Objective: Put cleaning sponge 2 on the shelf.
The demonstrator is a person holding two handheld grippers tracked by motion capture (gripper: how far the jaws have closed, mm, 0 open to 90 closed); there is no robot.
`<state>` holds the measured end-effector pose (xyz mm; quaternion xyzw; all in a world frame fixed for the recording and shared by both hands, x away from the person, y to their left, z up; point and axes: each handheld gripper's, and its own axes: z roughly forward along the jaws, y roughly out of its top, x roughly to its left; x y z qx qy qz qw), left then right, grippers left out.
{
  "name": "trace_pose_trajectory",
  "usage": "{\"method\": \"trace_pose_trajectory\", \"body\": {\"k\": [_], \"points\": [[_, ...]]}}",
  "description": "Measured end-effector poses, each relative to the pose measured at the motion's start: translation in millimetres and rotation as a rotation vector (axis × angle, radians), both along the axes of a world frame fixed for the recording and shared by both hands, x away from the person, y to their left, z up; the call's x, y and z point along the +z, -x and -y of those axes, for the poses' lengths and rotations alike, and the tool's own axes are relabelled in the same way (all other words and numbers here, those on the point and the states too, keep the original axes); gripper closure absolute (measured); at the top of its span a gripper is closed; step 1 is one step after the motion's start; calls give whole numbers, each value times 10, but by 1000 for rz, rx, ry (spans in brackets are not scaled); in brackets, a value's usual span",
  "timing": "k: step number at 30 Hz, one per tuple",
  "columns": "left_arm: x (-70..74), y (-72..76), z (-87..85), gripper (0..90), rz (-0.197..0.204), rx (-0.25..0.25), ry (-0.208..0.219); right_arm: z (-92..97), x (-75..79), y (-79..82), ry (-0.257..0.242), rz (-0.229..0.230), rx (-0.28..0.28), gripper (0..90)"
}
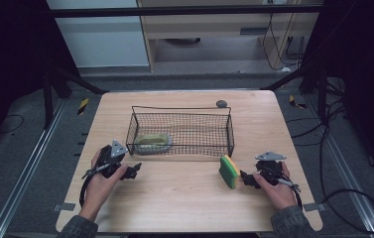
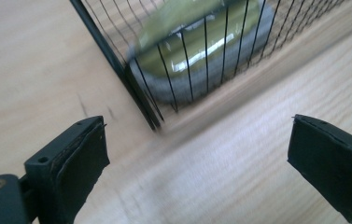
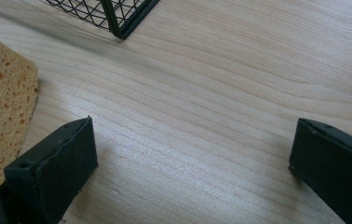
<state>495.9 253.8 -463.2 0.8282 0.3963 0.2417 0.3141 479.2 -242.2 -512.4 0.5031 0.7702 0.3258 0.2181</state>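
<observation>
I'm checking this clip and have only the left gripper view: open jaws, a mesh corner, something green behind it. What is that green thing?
Observer: A green dish lying inside a black wire basket, at its left end.
Operator: Anything else on the table?
Observer: A yellow-and-green sponge stands on edge outside the basket, near its right front corner.
Operator: Is the right gripper holding it?
Observer: No. The right gripper is open over bare wood, the sponge just beside one of its jaws.
</observation>
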Motion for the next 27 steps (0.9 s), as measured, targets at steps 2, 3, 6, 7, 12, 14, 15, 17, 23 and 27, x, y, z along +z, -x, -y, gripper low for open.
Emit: {"method": "trace_pose_trajectory", "body": {"k": [2, 3, 6, 7, 12, 14, 15, 17, 23, 27], "points": [[-73, -6, -16, 38, -31, 10, 16, 6, 5, 5, 3, -3, 3, 28], [-90, -10, -21, 39, -42, 13, 24, 13, 18, 15, 2, -8, 8, 52], [-166, 2, -49, 39, -58, 33, 23, 39, 87, 74, 16, 13, 18, 71], [-179, 10, -67, 40, -65, 33, 24, 42, 102, 93, 15, 10, 23, 70], [-235, 30, -176, 37, -90, 61, 28, 13, 228, 170, 55, -43, 77, 81], [-265, 13, -217, 39, -101, 67, 42, 17, 298, 203, 86, -53, 81, 96], [-265, 13, -217, 38, -101, 67, 42, 17, 298, 203, 86, -53, 81, 96], [-301, 6, -242, 38, -112, 64, 38, 47, 426, 263, 69, -68, 81, 105], [-389, 16, -318, 22, -141, 72, 69, 32, 586, 375, 81, -127, 87, 135], [-412, 32, -329, 0, -122, 87, 76, 13, 760, 390, 106, -166, 95, 163]]}}
